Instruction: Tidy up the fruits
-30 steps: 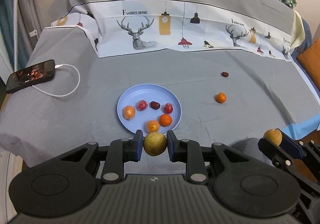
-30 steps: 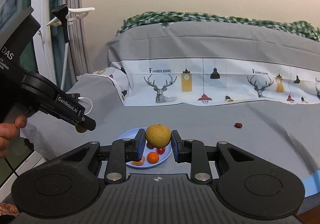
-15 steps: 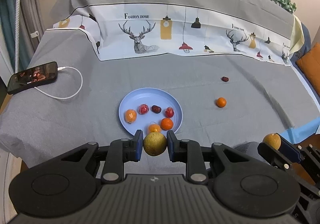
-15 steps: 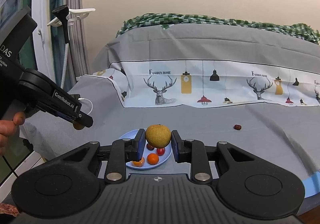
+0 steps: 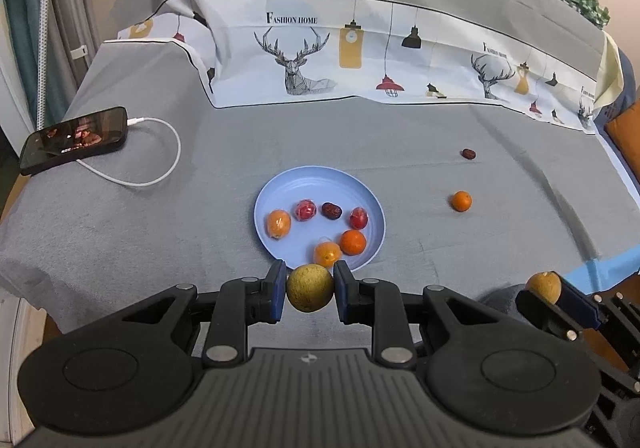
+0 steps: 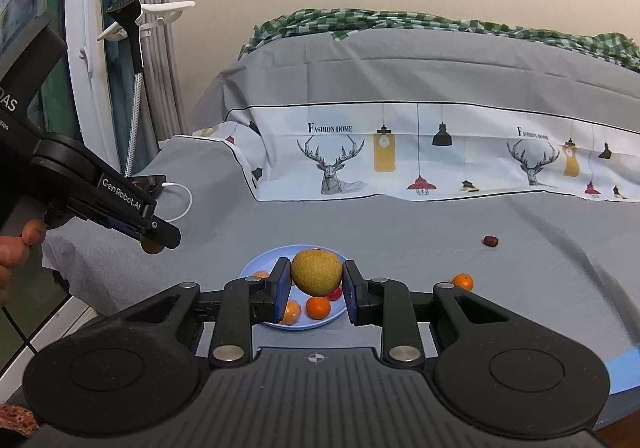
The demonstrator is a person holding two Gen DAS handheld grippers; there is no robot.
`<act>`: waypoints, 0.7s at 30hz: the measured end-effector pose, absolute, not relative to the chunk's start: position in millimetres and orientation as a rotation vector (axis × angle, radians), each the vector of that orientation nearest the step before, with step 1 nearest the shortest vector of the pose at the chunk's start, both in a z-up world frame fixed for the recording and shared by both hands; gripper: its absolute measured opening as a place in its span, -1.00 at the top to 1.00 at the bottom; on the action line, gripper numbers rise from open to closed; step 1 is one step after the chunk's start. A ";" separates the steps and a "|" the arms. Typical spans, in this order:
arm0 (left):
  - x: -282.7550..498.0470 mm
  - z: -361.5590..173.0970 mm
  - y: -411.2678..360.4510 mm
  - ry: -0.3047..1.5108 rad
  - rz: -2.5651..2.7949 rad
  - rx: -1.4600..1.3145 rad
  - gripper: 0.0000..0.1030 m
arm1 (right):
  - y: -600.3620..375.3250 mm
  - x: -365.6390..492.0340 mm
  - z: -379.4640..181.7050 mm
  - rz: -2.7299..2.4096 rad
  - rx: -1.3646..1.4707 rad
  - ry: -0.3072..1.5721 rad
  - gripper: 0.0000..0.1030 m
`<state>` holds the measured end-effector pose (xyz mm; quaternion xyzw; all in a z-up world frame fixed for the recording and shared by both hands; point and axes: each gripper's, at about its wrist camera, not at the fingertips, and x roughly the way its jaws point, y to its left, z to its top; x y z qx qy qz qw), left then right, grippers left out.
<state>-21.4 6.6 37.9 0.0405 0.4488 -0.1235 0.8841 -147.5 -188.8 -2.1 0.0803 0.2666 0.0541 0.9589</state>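
Observation:
My left gripper (image 5: 310, 290) is shut on a yellow-brown pear (image 5: 309, 287), held just in front of the near rim of a light blue plate (image 5: 316, 184). The plate holds several small fruits: oranges, red wrapped ones and a dark date. My right gripper (image 6: 317, 278) is shut on a second yellow-brown pear (image 6: 316, 272), above and short of the same plate (image 6: 260, 264). A loose orange (image 5: 461, 201) and a dark date (image 5: 469, 154) lie on the grey sheet to the right of the plate. The right gripper with its pear (image 5: 543, 286) shows at the lower right of the left wrist view.
A phone (image 5: 76, 139) with a white charging cable (image 5: 160, 152) lies on the bed at the left. A printed deer-pattern cloth (image 5: 360, 56) runs across the back. An orange cushion (image 5: 626, 136) sits at the right edge. A person's hand (image 6: 16, 248) holds the left gripper.
Both grippers keep their pears. In the left wrist view the plate has slid slightly lower and nearer the fingertips; the right wrist view is almost the same.

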 end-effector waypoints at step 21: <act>68.4 -13.4 14.5 1.018 -0.207 0.035 0.46 | -162.4 -37.1 -58.0 0.183 0.146 0.667 0.44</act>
